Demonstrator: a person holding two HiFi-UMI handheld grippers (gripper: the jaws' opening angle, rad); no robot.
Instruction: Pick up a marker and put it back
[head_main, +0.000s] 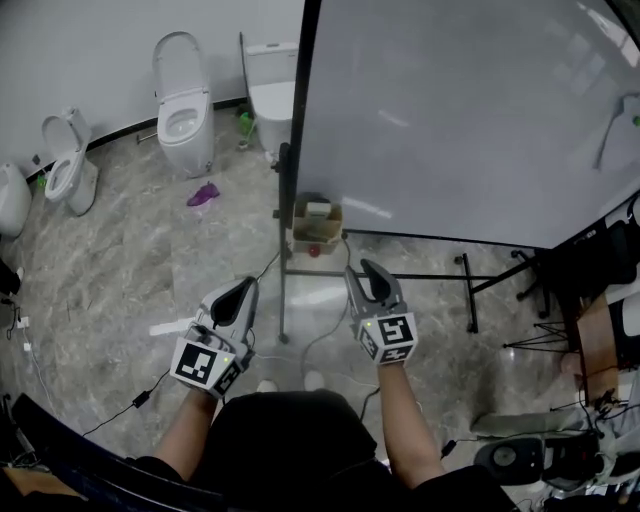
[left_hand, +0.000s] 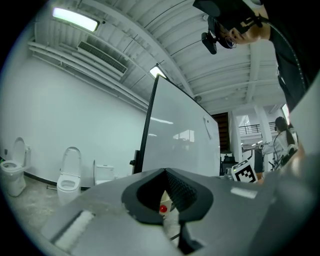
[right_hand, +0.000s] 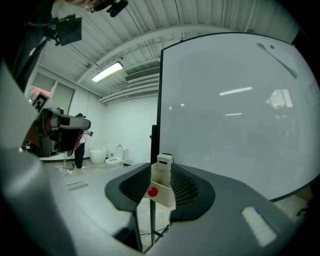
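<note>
Beige holder box (head_main: 318, 226) sits at 12 o'clock under the whiteboard (head_main: 470, 110); no marker shows, maybe it is inside. Slide the right gripper (head_main: 367, 270), fingers a bit apart and empty, straight in. The left gripper (head_main: 243, 288) is pinched shut.

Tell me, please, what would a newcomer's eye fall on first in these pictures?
Probably the big whiteboard, which fills the upper right of the head view. Next come the white toilets standing on the grey floor at the upper left, and the small box with a red dot by the whiteboard's lower left corner.
</note>
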